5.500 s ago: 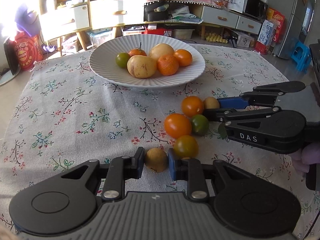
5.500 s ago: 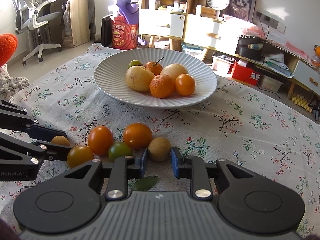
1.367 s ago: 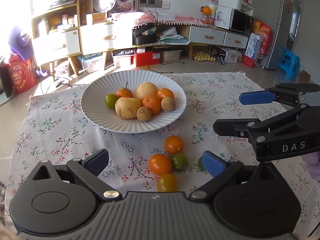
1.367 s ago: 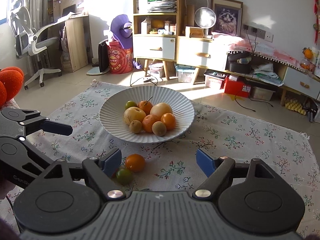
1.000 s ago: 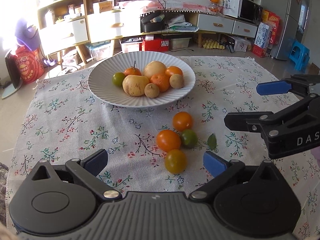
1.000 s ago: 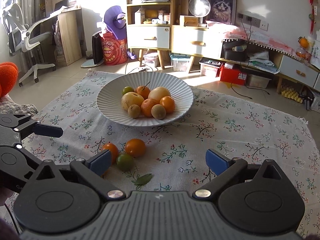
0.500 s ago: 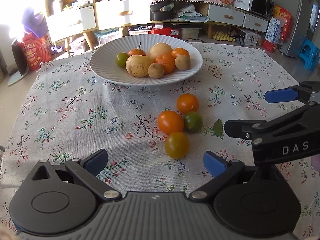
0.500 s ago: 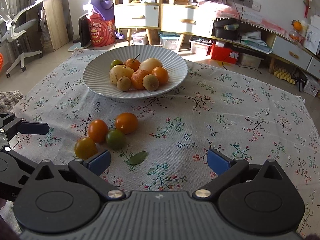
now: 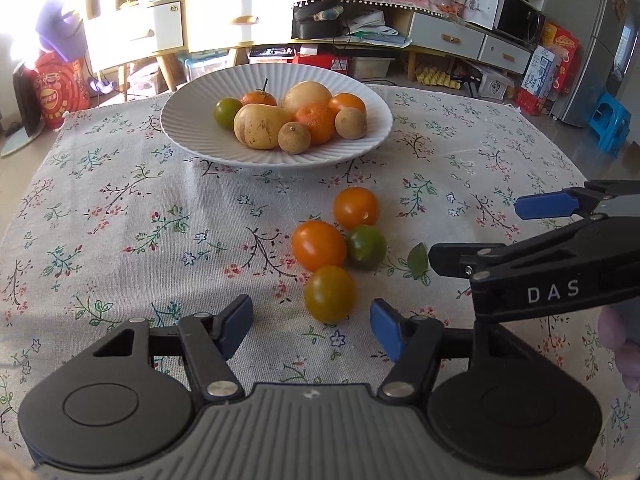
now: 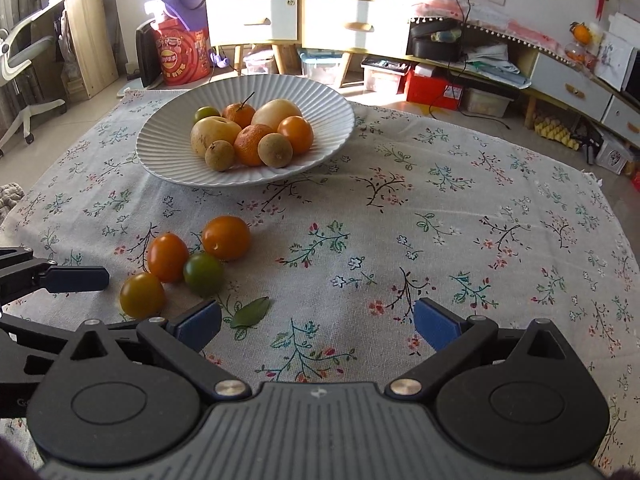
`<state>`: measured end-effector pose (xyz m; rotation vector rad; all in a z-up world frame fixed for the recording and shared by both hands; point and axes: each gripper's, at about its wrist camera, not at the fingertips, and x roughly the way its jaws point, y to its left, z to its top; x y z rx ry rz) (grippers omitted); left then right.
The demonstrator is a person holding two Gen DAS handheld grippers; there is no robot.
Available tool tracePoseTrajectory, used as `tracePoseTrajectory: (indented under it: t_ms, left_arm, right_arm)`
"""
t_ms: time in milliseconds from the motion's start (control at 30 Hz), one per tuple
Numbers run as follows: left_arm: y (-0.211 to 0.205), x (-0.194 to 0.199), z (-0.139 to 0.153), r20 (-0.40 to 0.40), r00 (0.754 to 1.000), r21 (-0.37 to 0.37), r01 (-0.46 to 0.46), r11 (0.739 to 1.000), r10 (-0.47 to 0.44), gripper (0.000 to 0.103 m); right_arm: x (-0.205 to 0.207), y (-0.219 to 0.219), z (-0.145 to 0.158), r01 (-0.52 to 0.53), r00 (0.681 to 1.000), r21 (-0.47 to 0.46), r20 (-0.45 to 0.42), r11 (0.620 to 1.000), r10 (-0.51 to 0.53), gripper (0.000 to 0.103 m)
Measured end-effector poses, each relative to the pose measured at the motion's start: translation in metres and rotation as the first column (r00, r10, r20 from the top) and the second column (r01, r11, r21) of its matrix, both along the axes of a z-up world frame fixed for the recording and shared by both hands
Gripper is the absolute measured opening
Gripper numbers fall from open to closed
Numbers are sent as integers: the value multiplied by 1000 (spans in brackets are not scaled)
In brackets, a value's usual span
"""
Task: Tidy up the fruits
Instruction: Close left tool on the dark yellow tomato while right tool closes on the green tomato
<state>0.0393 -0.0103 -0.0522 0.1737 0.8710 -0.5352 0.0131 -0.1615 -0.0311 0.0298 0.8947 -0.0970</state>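
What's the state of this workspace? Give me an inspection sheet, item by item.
Surface: floral tablecloth, lying flat.
Job's things: white ribbed plate holds seven fruits; four small tomatoes lie clustered on the cloth in front of it, three orange to yellow and one green.
Clutter: one loose green leaf beside the cluster.
Grippers: left gripper has just been closing, its pads either side of the nearest tomato, not pressing it; right gripper open over bare cloth.
Cables: black cords hang by the cabinets behind; none seen on the cloth.
Surroundings: cluttered room with cabinets, office chair, blue stool.
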Motion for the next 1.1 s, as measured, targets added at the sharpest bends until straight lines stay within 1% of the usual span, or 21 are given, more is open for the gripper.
tracePoseTrajectory:
  t_ms: [133, 167, 200, 233, 433, 567, 767, 867, 1100]
  left_arm:
    - [-1, 0, 1, 1, 1000, -15, 13, 1000, -13, 42]
    - [-1, 1, 1, 2, 1000, -18, 17, 1000, -17, 39]
    - [-1, 1, 1, 2, 1000, -22, 20, 1000, -20, 30]
    - [-2, 1, 2, 2, 1000, -26, 23, 999, -23, 29]
    - [2, 1, 6, 20, 1000, -17, 13, 1000, -13, 28]
    - [8, 1, 7, 23, 1000, 10, -3, 1000, 3, 28]
    - [24, 5, 6, 3, 999, 27, -49, 998, 49, 28]
    - [30, 6, 6, -4, 998, 24, -58, 998, 59, 28]
    - [35, 6, 6, -12, 998, 20, -60, 998, 61, 28]
  right_arm:
    - [2, -1, 0, 6, 1000, 4, -2, 1000, -6, 102]
    - [1, 0, 0, 7, 1000, 5, -2, 1000, -7, 102]
    - [1, 0, 0, 6, 1000, 5, -3, 1000, -6, 102]
    - [1, 0, 0, 4, 1000, 4, -4, 1000, -4, 102]
    - [3, 2, -3, -6, 1000, 0, -10, 1000, 6, 102]
    - [5, 5, -5, -16, 1000, 5, -10, 1000, 16, 102]
    - [8, 12, -8, -68, 998, 75, 18, 995, 67, 101]
    - [10, 17, -10, -100, 995, 98, 29, 990, 97, 96]
    - [13, 32, -13, -172, 985, 84, 46, 982, 168, 77]
